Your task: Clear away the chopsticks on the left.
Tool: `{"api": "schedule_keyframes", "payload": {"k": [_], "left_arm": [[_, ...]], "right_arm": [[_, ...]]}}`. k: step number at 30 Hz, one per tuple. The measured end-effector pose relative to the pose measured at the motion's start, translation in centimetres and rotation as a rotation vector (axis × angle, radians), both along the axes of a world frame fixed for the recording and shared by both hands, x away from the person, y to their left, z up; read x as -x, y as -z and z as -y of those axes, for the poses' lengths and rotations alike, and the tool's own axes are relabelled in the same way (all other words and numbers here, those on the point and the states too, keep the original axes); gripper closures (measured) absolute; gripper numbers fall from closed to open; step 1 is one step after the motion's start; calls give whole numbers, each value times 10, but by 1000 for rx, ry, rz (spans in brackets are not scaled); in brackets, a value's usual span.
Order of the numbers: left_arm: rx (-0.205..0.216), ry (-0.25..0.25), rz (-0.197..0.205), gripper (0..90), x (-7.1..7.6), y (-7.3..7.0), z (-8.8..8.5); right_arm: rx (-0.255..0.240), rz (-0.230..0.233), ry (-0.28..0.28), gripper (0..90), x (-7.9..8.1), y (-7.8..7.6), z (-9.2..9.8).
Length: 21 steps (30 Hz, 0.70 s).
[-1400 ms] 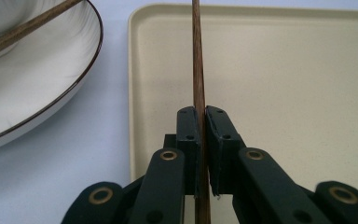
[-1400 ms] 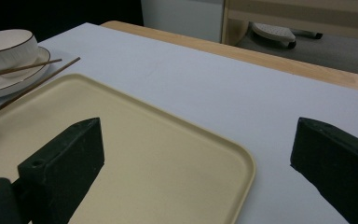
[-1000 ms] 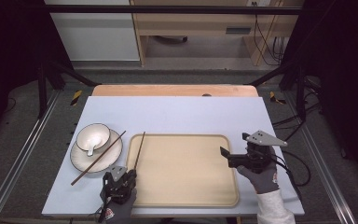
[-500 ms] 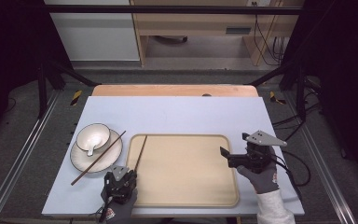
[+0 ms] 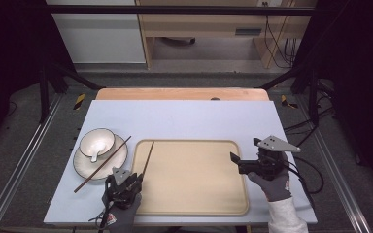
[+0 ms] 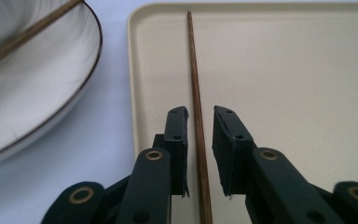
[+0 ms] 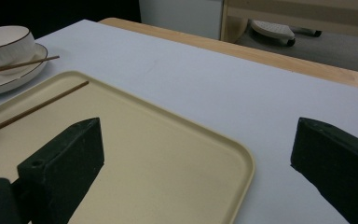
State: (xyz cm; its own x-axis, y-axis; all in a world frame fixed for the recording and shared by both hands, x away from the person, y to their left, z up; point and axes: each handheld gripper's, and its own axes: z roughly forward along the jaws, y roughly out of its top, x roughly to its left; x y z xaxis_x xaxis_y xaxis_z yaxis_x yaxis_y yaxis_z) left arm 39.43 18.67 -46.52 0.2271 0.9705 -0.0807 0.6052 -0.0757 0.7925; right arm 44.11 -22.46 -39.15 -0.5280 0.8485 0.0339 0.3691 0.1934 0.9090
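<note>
High view: one chopstick (image 5: 146, 158) lies in the tray (image 5: 199, 208), left tool (image 6: 200, 140) narrowly open around it (released, I judge); the other (image 5: 102, 164) rests across the plate (image 5: 80, 162); right tool (image 7: 200, 163) wide, empty.

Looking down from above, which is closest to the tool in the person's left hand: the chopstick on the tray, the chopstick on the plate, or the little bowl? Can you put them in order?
From the left tool in the high view:
1. Chopstick on the tray, lying between the tool's jaws.
2. Chopstick across the plate, to its left.
3. Bowl, farther back on the left, on the plate.
</note>
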Motion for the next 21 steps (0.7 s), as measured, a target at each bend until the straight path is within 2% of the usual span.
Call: {"api": "schedule_keyframes", "payload": {"k": [5,6,7,8,9,10,11,12,13,14,16,18,19,21], "left_arm": [[-1,41,33,672,-6,-21,-11],[-1,41,33,644,-6,-21,-11],[5,91,47,617,-7,-30,-15],[5,91,47,600,-7,-30,-15],[-23,123,59,577,-9,-38,-18],[-23,123,59,551,-9,-38,-18],[-35,159,53,513,-11,-45,-23],[-35,159,53,487,-11,-45,-23],[-52,180,67,473,-13,-50,-29],[-52,180,67,458,-13,-50,-29],[-39,212,76,430,-15,-51,-39],[-49,224,74,404,-15,-51,-42],[-71,242,81,388,-14,-50,-48],[-76,245,85,374,-14,-49,-53]], "right_arm": [[-11,3,11,27,1,-2,3],[-11,3,11,27,1,-2,3],[-16,6,12,27,2,-2,4],[-16,6,12,27,2,-2,4],[-19,5,11,27,2,-3,5],[-19,5,11,27,2,-3,5],[-21,11,12,27,3,-4,6],[-21,12,13,27,3,-4,7],[-25,13,15,27,3,-5,8],[-25,13,15,27,3,-5,8],[-27,16,17,27,3,-5,9],[-31,14,18,27,4,-5,9],[-31,14,17,27,4,-5,9],[-30,13,21,27,3,-5,10]]}}
